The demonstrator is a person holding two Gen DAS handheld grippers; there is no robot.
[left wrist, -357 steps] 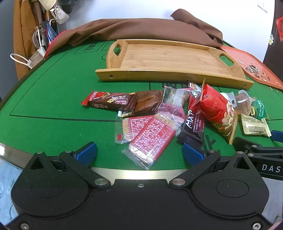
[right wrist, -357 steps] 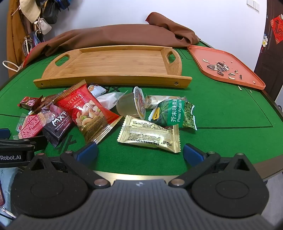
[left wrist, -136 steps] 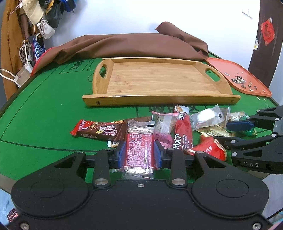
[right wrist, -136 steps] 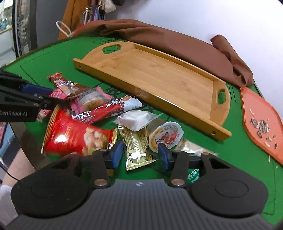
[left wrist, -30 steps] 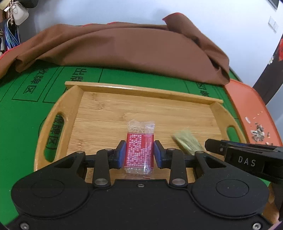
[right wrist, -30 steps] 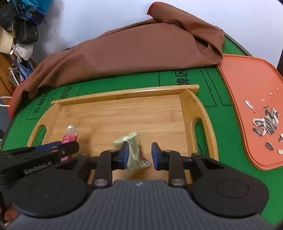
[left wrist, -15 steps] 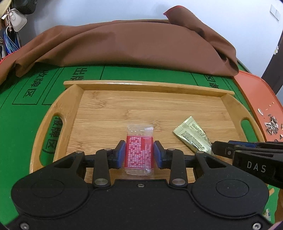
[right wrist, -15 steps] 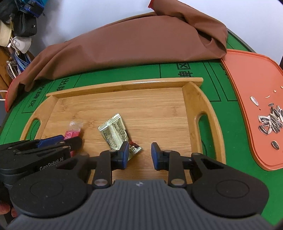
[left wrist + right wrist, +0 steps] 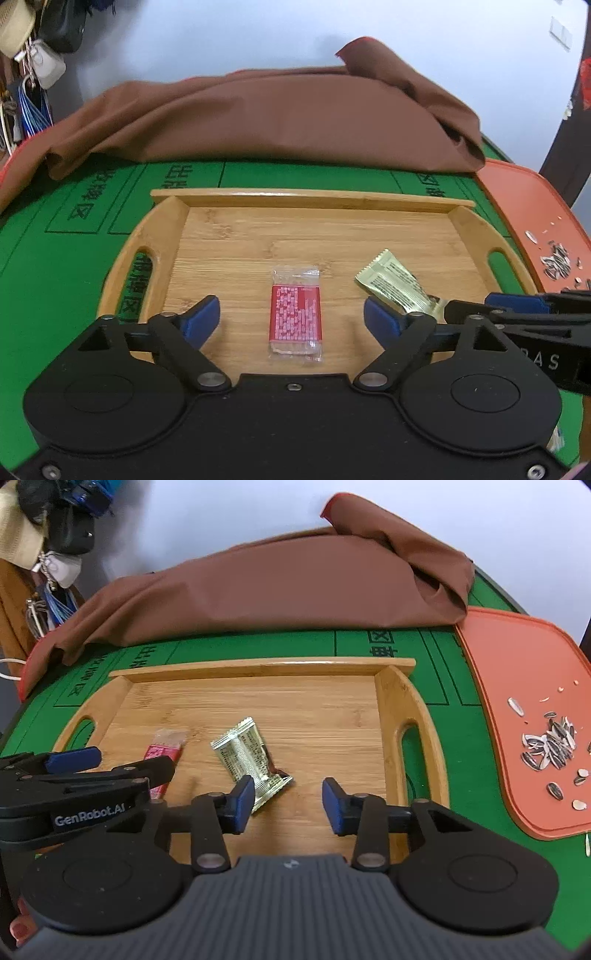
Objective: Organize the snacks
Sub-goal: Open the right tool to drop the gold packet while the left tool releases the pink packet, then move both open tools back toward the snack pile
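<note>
Bamboo, smooth and pale, makes up the handled tray (image 9: 258, 236) on green felt. From the left wrist, a flat red cracker packet (image 9: 295, 317) with clear crimped ends lies on the tray floor between the left gripper (image 9: 291, 319)'s jaws, which have just been opening and stand wide, touching nothing. Bare board lies beyond it. From the right wrist, the right gripper (image 9: 288, 799) has also just been opening, empty; a crinkled gold foil packet (image 9: 247, 758) lies by its left pad.

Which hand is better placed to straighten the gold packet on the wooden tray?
Right. The gold packet lies at the right gripper, by its left finger; the left gripper straddles the red packet instead.
</note>
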